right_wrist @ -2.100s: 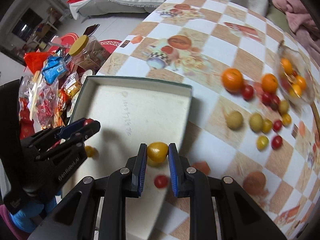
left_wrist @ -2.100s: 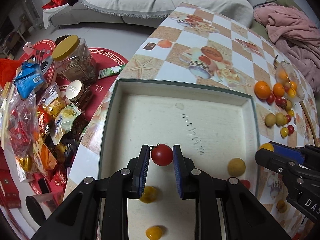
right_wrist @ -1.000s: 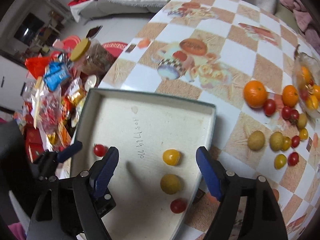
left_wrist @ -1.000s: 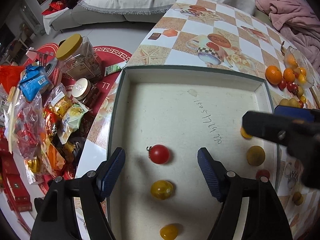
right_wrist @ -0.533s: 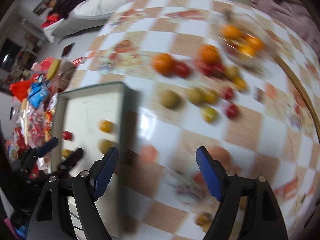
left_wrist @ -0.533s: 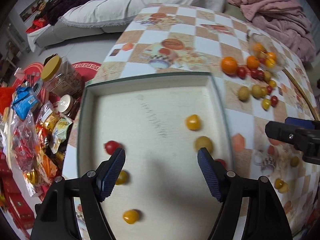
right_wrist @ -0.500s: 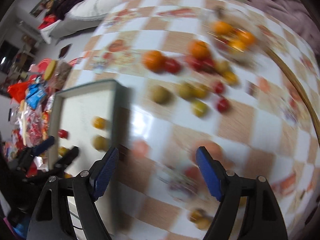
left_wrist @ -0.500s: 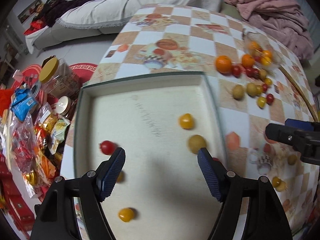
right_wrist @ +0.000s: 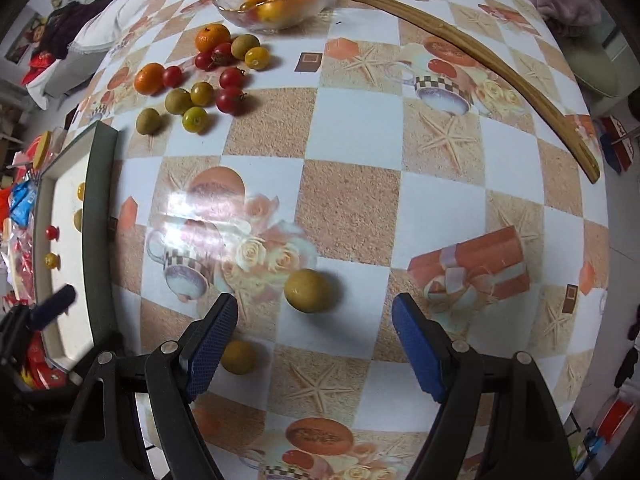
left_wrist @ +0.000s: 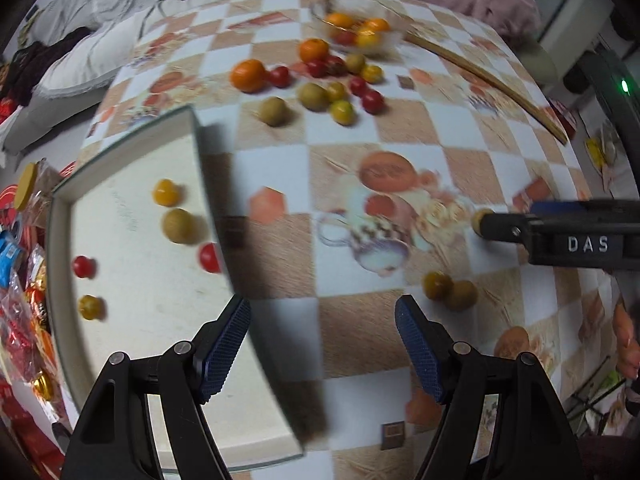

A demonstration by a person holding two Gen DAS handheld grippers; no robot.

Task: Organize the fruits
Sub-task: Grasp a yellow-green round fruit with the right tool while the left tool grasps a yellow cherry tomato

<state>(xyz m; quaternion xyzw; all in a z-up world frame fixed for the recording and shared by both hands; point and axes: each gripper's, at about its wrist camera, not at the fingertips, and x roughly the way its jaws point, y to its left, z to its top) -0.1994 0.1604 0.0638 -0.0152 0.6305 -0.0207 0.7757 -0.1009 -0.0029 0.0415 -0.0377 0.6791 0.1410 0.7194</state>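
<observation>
With jaws spread and empty, the right gripper (right_wrist: 314, 334) hangs over a small yellow-green fruit (right_wrist: 308, 290) near the table's (right_wrist: 352, 128) front edge: light, round, smooth, likely to roll, best pinched gently across its middle.

A long wooden stick (right_wrist: 472, 52) lies across the checked tablecloth (right_wrist: 352, 200) (snack packets (left_wrist: 24, 320) beyond its edge).

Left wrist view smearing with motion blur: far fruit cluster (left_wrist: 328, 76) and glass bowl (left_wrist: 356, 30) losing edges. Tray (left_wrist: 132, 144) running off the near edge. Right gripper (left_wrist: 560, 236) covering part of a small fruit (left_wrist: 477, 219), kind unreadable. Snack packets (right_wrist: 20, 208) clipping at left edge.
</observation>
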